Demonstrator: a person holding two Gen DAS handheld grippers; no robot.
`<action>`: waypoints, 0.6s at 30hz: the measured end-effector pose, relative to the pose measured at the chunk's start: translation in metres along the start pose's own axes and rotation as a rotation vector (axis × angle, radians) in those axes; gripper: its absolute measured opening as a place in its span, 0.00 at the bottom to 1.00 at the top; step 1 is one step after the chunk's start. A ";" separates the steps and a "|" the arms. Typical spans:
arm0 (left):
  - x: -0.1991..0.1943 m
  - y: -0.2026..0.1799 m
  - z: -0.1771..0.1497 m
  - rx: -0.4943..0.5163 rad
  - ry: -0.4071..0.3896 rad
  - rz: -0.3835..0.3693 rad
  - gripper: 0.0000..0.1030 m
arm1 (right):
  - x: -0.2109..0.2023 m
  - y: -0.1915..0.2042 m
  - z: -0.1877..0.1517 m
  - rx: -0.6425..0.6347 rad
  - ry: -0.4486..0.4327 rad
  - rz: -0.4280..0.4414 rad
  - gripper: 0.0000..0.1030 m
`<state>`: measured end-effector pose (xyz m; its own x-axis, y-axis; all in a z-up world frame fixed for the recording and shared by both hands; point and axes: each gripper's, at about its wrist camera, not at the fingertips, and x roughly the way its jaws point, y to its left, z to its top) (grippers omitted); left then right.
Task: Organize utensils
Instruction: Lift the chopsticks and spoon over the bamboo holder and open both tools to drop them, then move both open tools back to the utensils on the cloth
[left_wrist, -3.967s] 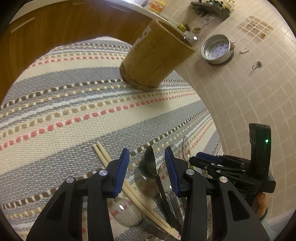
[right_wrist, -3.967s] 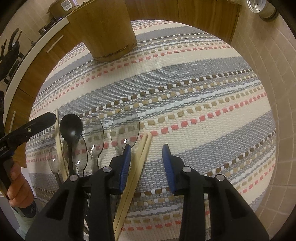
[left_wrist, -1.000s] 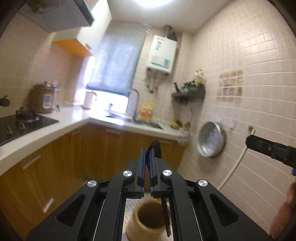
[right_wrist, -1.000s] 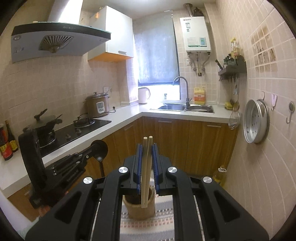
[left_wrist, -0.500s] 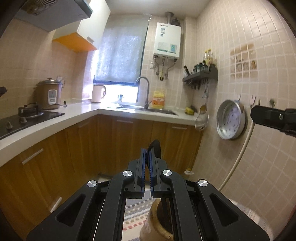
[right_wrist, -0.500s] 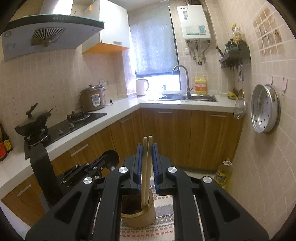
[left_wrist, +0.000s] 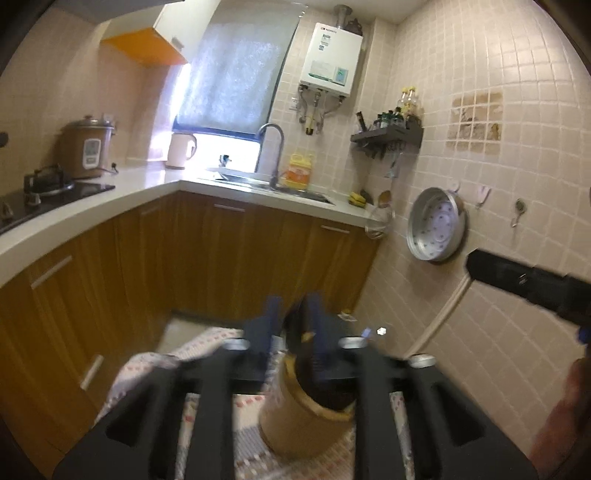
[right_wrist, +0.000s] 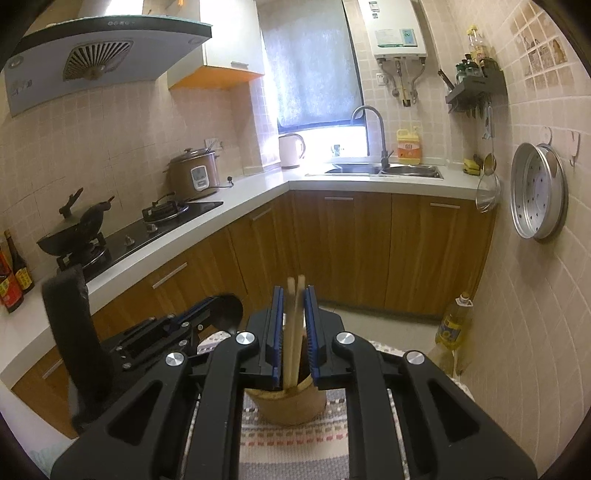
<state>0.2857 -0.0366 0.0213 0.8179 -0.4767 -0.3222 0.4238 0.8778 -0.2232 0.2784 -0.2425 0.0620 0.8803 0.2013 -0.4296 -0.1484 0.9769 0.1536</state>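
Note:
The wooden utensil cup (left_wrist: 303, 421) stands on the striped mat (left_wrist: 155, 365). My left gripper (left_wrist: 293, 314) is over it, blurred, its jaws parted; the black spoon (left_wrist: 308, 339) stands loose between them with its lower end in the cup. In the right wrist view my right gripper (right_wrist: 293, 306) has its jaws slightly apart around a pair of wooden chopsticks (right_wrist: 293, 332) that stand with their lower ends in the cup (right_wrist: 286, 402). The left gripper (right_wrist: 207, 314) shows at the left there, with the spoon bowl (right_wrist: 231, 310).
Wooden cabinets (right_wrist: 369, 251) and a white counter with a sink (right_wrist: 384, 170) lie behind. A tiled wall (right_wrist: 535, 295) with a hanging steamer tray (right_wrist: 537, 195) is at the right. An oil bottle (right_wrist: 452, 325) stands on the floor.
Both grippers have lowered their utensils into the cup. The left jaws have opened off the black spoon. The right jaws have loosened around the chopsticks.

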 end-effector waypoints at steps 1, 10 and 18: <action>-0.009 0.000 0.001 -0.005 -0.011 -0.005 0.36 | -0.005 0.001 -0.001 0.002 -0.002 -0.002 0.15; -0.088 -0.015 0.016 -0.010 -0.062 -0.049 0.42 | -0.049 0.006 -0.006 0.028 -0.009 0.007 0.23; -0.132 -0.027 -0.001 -0.002 -0.018 -0.009 0.48 | -0.066 0.001 -0.045 0.072 0.069 0.004 0.23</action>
<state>0.1656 0.0029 0.0686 0.8209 -0.4839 -0.3033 0.4306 0.8733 -0.2279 0.1998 -0.2515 0.0509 0.8463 0.2118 -0.4889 -0.1165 0.9690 0.2180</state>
